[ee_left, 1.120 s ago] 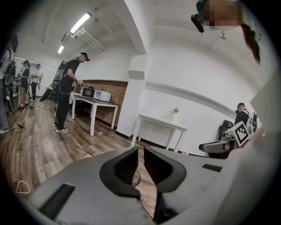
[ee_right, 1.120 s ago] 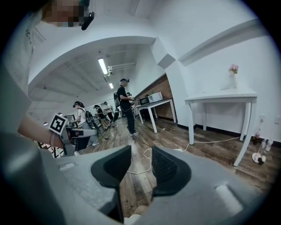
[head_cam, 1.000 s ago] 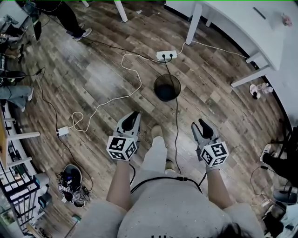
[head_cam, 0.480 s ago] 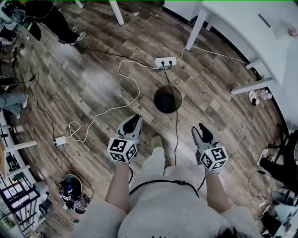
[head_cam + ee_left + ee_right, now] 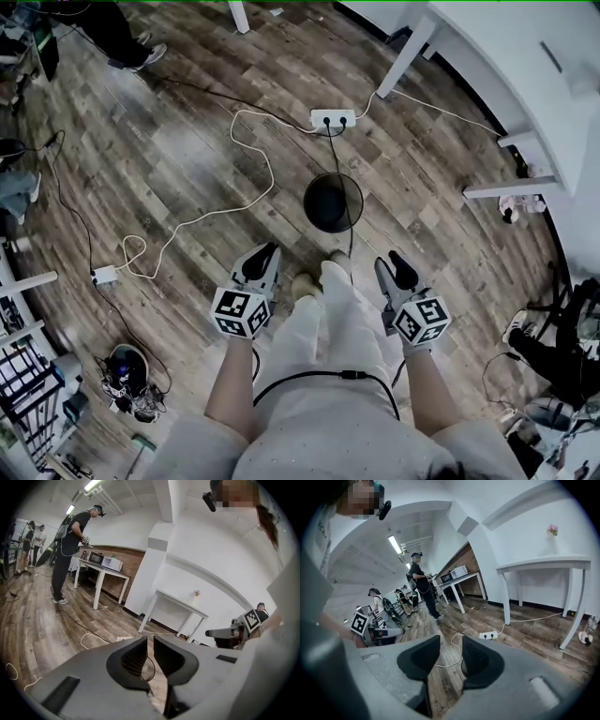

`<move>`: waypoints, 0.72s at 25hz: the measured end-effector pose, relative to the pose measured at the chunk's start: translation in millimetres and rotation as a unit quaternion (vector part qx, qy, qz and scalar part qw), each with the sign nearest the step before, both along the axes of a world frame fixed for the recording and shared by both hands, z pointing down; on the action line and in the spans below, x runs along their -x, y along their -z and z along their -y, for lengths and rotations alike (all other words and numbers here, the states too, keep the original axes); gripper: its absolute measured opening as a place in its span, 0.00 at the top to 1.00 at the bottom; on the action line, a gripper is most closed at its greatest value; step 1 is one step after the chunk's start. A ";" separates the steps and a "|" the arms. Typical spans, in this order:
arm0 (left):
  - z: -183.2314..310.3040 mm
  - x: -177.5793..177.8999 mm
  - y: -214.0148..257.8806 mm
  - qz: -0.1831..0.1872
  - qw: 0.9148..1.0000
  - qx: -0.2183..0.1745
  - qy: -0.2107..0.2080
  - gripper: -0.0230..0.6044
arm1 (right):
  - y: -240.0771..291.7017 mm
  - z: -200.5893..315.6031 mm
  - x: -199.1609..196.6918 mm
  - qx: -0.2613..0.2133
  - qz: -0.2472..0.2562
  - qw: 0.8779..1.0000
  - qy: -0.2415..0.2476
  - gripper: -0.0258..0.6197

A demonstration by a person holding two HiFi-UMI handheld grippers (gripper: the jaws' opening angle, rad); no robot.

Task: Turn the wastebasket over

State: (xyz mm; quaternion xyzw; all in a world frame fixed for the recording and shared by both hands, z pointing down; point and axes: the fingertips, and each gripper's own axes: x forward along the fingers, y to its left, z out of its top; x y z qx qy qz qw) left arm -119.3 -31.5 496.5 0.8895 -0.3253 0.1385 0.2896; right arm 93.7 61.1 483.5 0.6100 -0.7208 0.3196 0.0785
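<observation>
**Wastebasket upright, both grippers empty**

You stand on a wood floor (image 5: 187, 159), with a white table (image 5: 506, 47) at its far right. The black wastebasket (image 5: 333, 202) sits mouth-up on the floor just ahead of your feet, apart from both grippers. Your left gripper (image 5: 265, 255) has its jaws parted by only a narrow slit, with nothing in it. Your right gripper (image 5: 398, 262) has its jaws spread wide, also empty. A power strip (image 5: 333, 118) lies beyond the wastebasket, its black cable crossing the rim

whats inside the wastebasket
In the head view the wastebasket opens upward, and its inside shows only darkness, with nothing distinct in it. Anything small at the bottom is too dark to tell.
</observation>
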 end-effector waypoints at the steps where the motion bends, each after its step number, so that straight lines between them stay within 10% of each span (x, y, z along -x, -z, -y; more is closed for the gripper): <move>1: 1.5 -0.2 -4.2 0.001 1.000 0.002 0.004 0.90 | -5.3 5.9 -0.6 0.002 0.001 1.000 0.005 0.75; 18: 25.5 -89.8 -122.9 0.028 0.993 0.089 0.077 0.90 | -138.9 70.2 -58.4 0.079 0.032 0.986 0.141 0.75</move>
